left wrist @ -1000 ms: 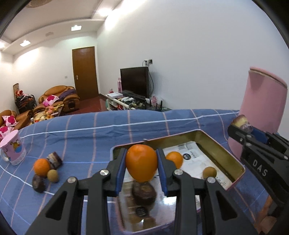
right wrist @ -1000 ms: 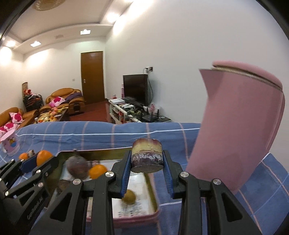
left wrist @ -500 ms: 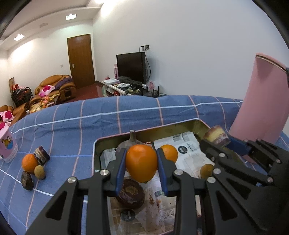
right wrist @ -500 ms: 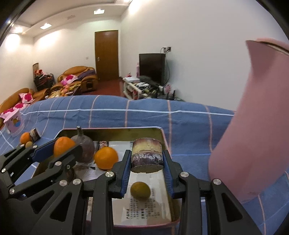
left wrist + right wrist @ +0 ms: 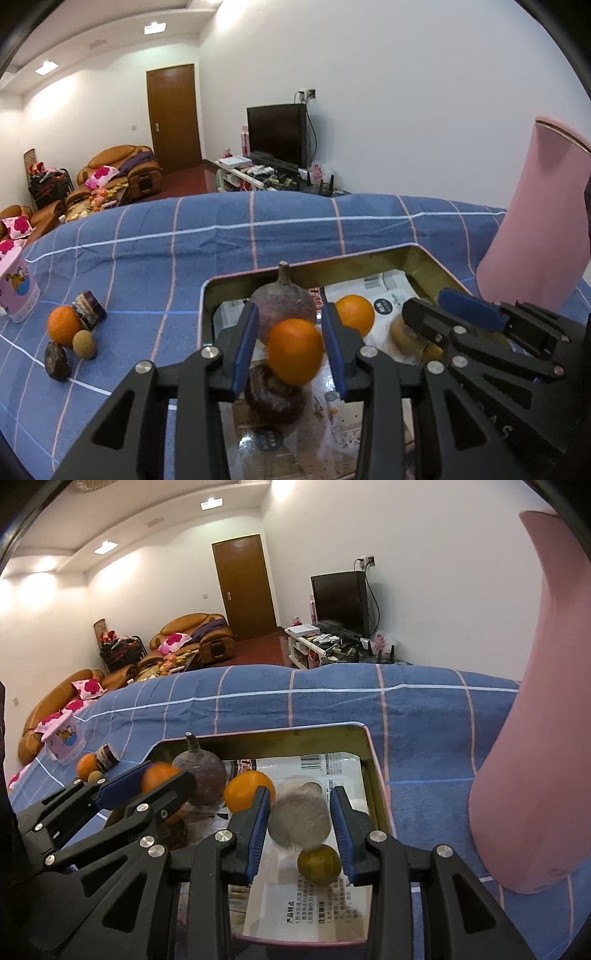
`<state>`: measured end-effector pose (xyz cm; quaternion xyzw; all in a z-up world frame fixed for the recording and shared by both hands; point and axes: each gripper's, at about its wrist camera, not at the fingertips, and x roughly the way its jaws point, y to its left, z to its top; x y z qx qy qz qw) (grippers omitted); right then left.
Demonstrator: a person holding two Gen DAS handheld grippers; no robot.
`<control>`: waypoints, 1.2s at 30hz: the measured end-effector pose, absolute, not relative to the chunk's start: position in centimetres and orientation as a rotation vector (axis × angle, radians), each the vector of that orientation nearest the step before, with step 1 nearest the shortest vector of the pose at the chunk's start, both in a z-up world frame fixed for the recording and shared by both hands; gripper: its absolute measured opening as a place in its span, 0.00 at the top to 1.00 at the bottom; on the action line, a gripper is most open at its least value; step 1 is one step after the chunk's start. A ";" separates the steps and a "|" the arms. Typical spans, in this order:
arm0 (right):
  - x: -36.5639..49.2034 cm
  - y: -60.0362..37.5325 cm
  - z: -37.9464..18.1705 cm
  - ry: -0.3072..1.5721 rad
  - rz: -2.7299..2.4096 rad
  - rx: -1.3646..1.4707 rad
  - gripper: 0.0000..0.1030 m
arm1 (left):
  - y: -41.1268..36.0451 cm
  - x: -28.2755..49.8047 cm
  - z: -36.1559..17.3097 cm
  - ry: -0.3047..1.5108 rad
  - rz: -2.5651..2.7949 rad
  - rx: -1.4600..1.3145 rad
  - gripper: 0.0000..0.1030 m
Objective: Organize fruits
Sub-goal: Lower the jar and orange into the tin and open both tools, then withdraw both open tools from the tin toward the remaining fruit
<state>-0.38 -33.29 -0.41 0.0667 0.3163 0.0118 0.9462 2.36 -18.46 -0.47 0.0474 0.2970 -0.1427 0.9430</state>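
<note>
A metal tray (image 5: 424,254) (image 5: 373,753) lined with printed paper sits on the blue checked cloth. My left gripper (image 5: 290,345) is open above it; an orange (image 5: 294,350) is loose and blurred between the fingers. My right gripper (image 5: 298,821) is open too; a blurred round brown-grey piece (image 5: 299,818) is dropping between its fingers. In the tray lie a large purple fruit with a stem (image 5: 282,301) (image 5: 199,771), another orange (image 5: 354,314) (image 5: 249,790), a dark round fruit (image 5: 275,393) and a small green-yellow fruit (image 5: 319,864).
A tall pink jug (image 5: 543,236) (image 5: 546,716) stands right of the tray. Left on the cloth lie an orange (image 5: 63,330), a purple cut piece (image 5: 88,314), a small tan fruit (image 5: 84,344) and a dark fruit (image 5: 57,362), beside a pink cup (image 5: 14,291).
Both grippers have opened over the tray. The left one let go of the orange and the right one let go of the cut piece; both now fall, blurred.
</note>
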 end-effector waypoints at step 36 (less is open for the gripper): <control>-6.3 -33.2 3.8 0.185 -0.307 0.039 0.10 | -16.8 -1.0 1.2 0.328 -0.111 0.155 0.00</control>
